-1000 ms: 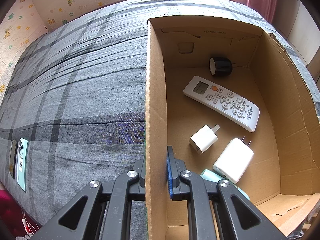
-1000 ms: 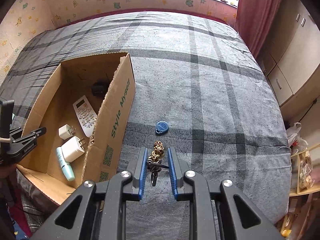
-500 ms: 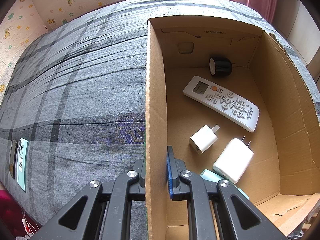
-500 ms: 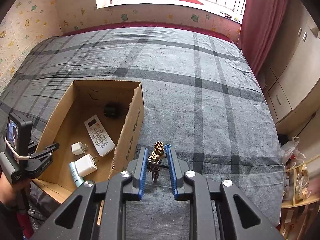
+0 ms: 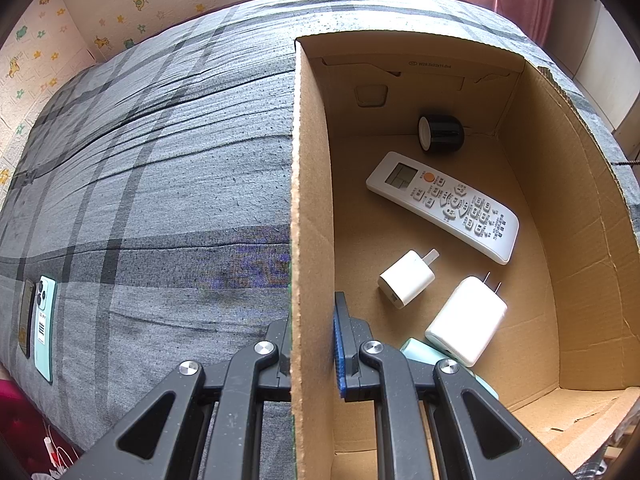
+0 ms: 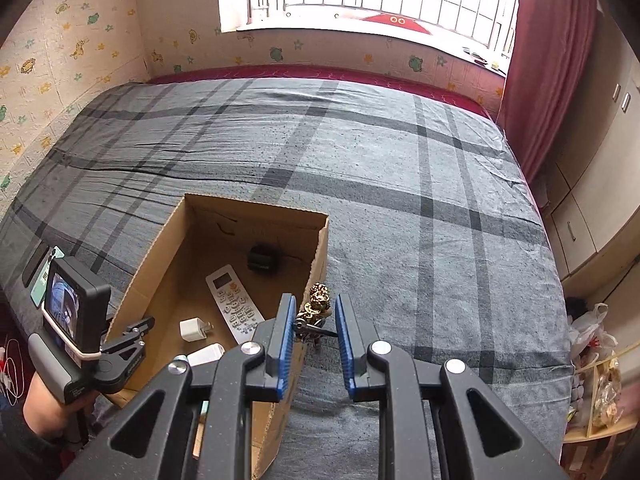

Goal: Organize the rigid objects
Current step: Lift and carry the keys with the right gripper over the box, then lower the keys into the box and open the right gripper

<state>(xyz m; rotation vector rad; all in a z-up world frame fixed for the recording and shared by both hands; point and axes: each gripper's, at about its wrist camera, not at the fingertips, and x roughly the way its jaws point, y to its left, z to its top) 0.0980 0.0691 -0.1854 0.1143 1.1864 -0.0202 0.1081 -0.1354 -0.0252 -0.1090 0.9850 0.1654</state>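
An open cardboard box (image 5: 576, 216) (image 6: 256, 206) lies on the bed. My left gripper (image 5: 312, 320) (image 6: 134, 330) is shut on its left wall. Inside lie a white remote (image 5: 442, 204) (image 6: 234, 304), a black round thing (image 5: 440, 133) (image 6: 262, 258), a small white charger (image 5: 406, 278) (image 6: 194, 328), a bigger charger (image 5: 466, 320) (image 6: 206, 354) and a mint tube (image 5: 424, 354). My right gripper (image 6: 316, 316) is shut on a bunch of keys with a gold charm (image 6: 319, 300), held in the air above the box's right wall.
The grey plaid bedspread (image 6: 400, 184) stretches around the box. Two phones (image 5: 42, 328) lie near the bed's left edge. A person's hand (image 6: 44, 404) holds the left gripper. A red curtain (image 6: 548, 60) and cabinets (image 6: 592, 208) stand to the right, with bags and a shelf (image 6: 600, 384) below.
My right gripper has risen with the keys and moved left, from above the bedspread to the box's right wall. A blue tag on the bed is gone from view. The left gripper has not moved.
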